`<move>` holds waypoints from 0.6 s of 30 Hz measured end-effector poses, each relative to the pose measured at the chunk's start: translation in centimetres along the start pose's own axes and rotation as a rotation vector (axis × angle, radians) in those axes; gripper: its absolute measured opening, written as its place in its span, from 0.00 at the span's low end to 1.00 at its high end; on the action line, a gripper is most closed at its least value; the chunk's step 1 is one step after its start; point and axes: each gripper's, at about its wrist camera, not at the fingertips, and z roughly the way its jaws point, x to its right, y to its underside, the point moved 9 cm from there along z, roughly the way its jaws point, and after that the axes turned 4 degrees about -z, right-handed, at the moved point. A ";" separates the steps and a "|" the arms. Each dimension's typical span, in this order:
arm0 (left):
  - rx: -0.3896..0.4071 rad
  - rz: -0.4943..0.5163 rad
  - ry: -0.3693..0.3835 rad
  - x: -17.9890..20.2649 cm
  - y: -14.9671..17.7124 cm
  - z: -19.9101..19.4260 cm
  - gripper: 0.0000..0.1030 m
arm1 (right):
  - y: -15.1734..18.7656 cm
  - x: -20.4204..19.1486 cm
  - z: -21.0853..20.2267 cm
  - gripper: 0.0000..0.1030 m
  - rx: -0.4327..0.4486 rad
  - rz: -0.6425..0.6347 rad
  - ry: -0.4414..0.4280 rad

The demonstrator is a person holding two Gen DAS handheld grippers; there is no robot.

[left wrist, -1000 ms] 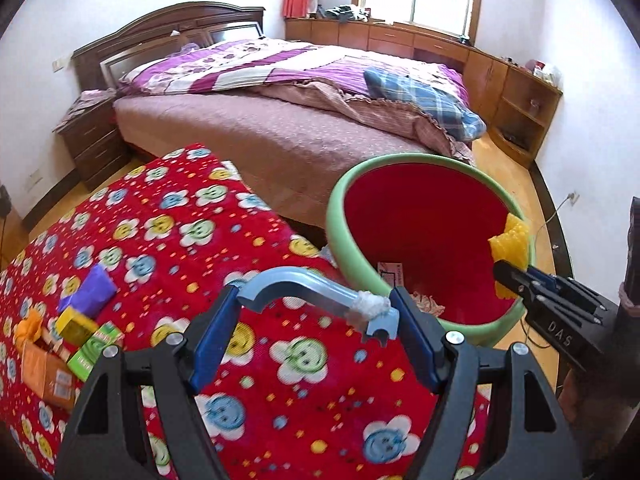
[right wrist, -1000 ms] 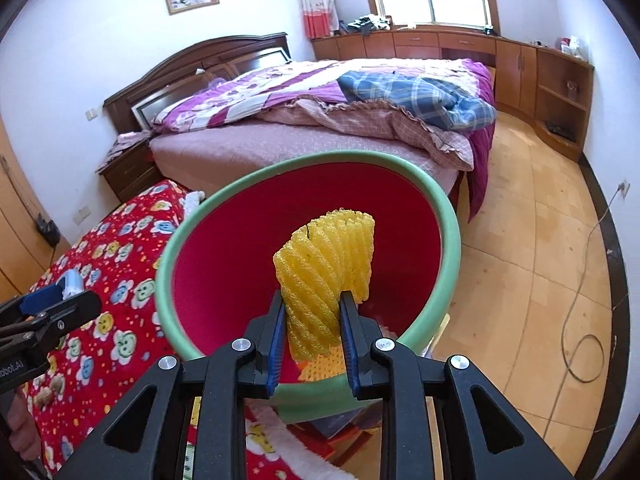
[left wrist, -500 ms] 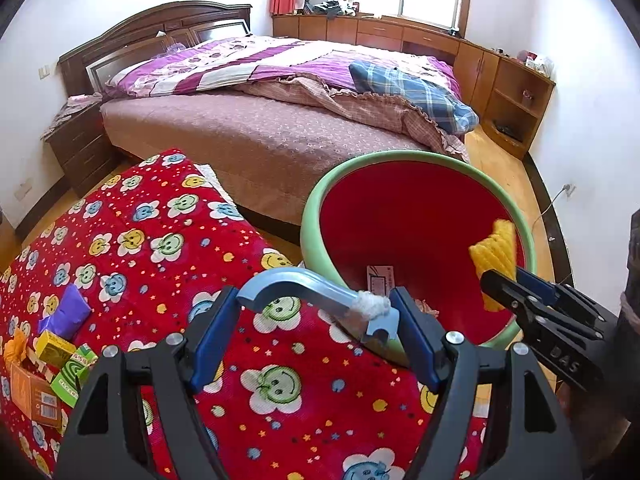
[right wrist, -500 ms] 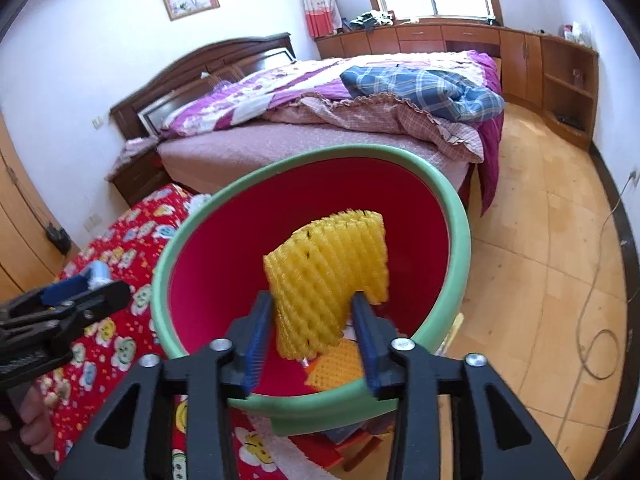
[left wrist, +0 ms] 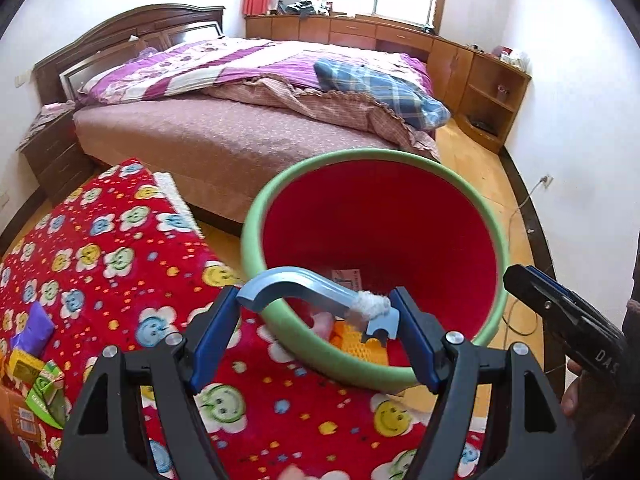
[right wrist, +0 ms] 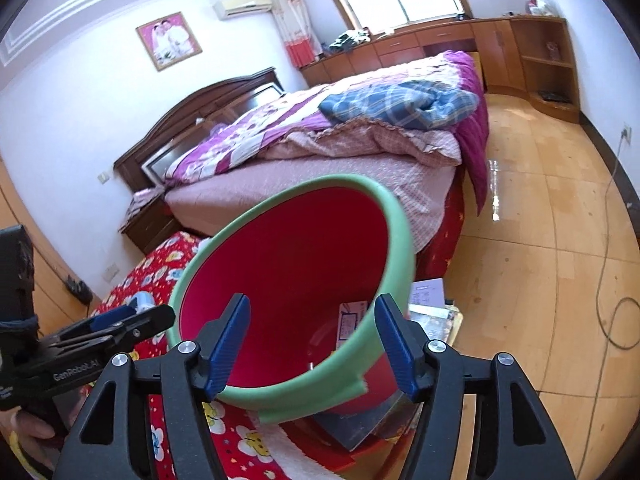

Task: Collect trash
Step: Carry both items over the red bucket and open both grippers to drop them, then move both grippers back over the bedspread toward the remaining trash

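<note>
Bright window daylight, fisheye edges (dark corners)

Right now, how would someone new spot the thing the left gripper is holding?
Start at the big red bin with the green rim beside the red flower-print cloth. Over its near edge, the left gripper pinches a light-blue plastic hook-shaped handle. White string wrapped near its notched end sets it apart from the yellow mesh foam in the bin below.
</note>
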 end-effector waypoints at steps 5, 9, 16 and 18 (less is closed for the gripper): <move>0.004 0.011 0.012 1.1 0.0 0.6 0.78 | 0.2 0.8 -0.4 0.65 0.001 0.014 0.016; 0.003 0.015 0.005 1.2 0.1 0.5 0.80 | 0.3 0.9 -0.4 0.66 -0.002 0.019 0.018; -0.002 -0.052 0.014 -0.1 1.0 -0.8 0.80 | 0.5 0.5 -0.6 0.66 -0.005 0.012 0.008; -0.002 -0.068 0.011 -0.6 1.3 -1.2 0.80 | 0.6 0.2 -0.6 0.67 -0.007 0.010 0.005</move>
